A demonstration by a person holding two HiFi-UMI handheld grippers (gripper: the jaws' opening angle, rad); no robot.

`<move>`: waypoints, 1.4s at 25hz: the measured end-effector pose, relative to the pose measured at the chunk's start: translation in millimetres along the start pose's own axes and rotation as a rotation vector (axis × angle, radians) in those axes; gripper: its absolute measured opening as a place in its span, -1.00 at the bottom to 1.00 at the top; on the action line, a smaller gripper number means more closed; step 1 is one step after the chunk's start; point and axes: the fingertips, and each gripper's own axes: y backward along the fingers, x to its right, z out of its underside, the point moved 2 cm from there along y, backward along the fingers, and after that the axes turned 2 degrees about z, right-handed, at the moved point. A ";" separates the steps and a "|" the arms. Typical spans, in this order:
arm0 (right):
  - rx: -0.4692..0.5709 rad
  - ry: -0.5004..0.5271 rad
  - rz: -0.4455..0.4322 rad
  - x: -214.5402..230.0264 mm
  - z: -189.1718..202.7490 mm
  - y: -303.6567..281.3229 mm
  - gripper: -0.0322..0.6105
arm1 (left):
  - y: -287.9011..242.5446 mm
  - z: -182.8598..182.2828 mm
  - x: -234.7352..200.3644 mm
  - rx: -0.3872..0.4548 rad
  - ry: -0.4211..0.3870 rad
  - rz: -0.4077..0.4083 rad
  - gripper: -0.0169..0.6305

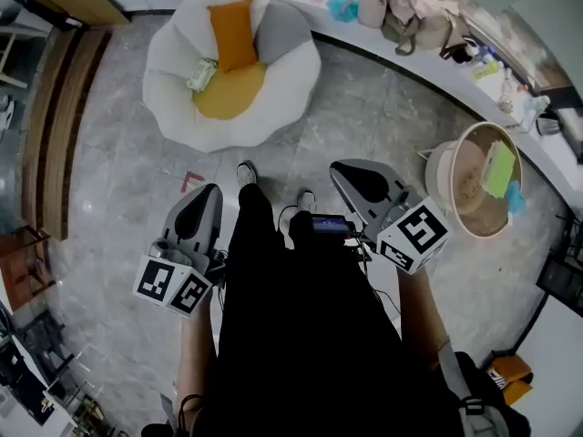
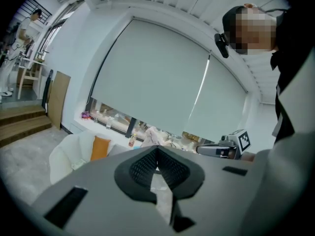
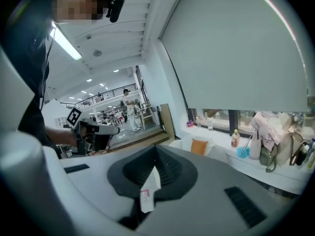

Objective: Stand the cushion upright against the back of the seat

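1. Head view: left gripper (image 1: 208, 191) & right gripper (image 1: 342, 167) have jaws pressed together, empty, well apart from the armchair (image 1: 291, 89). The orange cushion (image 1: 232, 33) leans on the chair's back.
2. Risk: a nudge w/ closed jaws could tip it flat.
3. Only the gripper views show the window blind (image 2: 157, 77); only the head view shows the shoes (image 1: 246, 172).

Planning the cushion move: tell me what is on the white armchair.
An orange cushion stands against the armchair's back, above a yellow seat pad. A small greenish item lies at the pad's edge. Anything beneath them is covered.
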 end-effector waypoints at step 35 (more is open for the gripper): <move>0.060 -0.041 0.036 -215.7 7.2 -44.1 -0.85 | 148.6 25.0 -38.6 -0.032 -0.119 0.323 -0.91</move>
